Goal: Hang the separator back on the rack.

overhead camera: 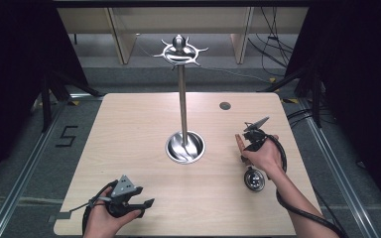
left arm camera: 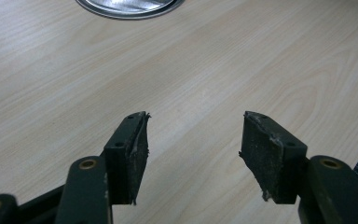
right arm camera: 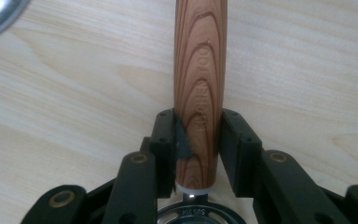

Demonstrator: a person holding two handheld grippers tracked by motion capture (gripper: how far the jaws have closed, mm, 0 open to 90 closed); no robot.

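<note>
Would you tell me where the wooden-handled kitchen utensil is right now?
In the high view, the wooden-handled kitchen utensil lies on the table's right side, right of the steel stand's round base, its handle clamped in the right gripper.

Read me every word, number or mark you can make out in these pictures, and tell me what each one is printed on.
"5": black number marked on the grey floor left of the table.
"KITCHEN TOO...": lettering running along the wooden handle clamped in the right gripper; the last letters are blurred, so this reading is uncertain.
"SUS 304", seen upside down: stamped on the utensil's metal part below the handle; small, so uncertain.
</note>
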